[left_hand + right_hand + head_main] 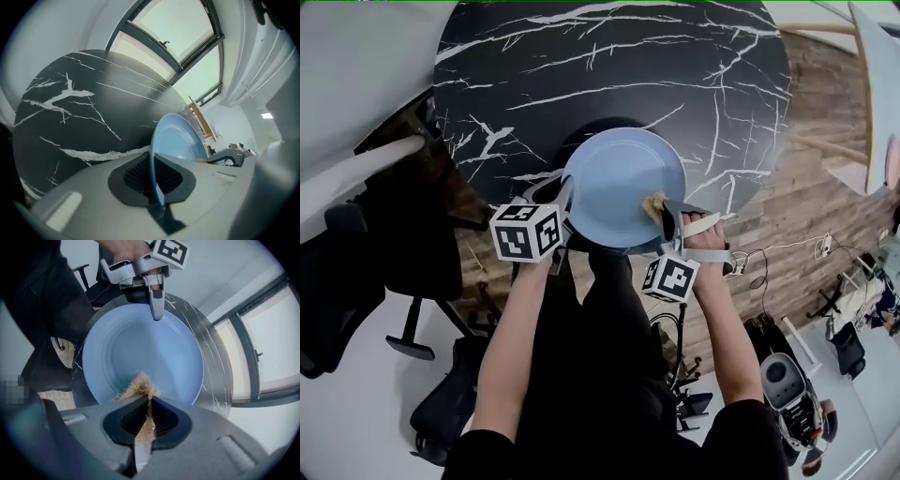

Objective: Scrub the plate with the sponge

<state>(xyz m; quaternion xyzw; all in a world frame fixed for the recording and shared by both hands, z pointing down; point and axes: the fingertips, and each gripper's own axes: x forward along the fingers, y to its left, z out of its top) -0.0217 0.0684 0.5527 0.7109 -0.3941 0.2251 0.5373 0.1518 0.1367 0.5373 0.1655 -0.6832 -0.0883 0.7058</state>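
Observation:
A light blue plate [619, 183] lies at the near edge of the round black marble table [581, 66]. My left gripper [564, 199] is shut on the plate's left rim; in the left gripper view the rim [154, 173] stands edge-on between the dark pads. My right gripper [667, 217] is shut on a tan fibrous sponge [654, 204], which rests on the plate's right part. In the right gripper view the sponge [140, 385] sticks out of the jaws onto the plate [140, 348], with the left gripper [157, 310] across at the far rim.
A dark office chair [366, 253] stands left of the table over the wooden floor [806, 187]. Cables and a small grey device [787, 380] lie on the floor at the right. A large window [187, 42] is beyond the table.

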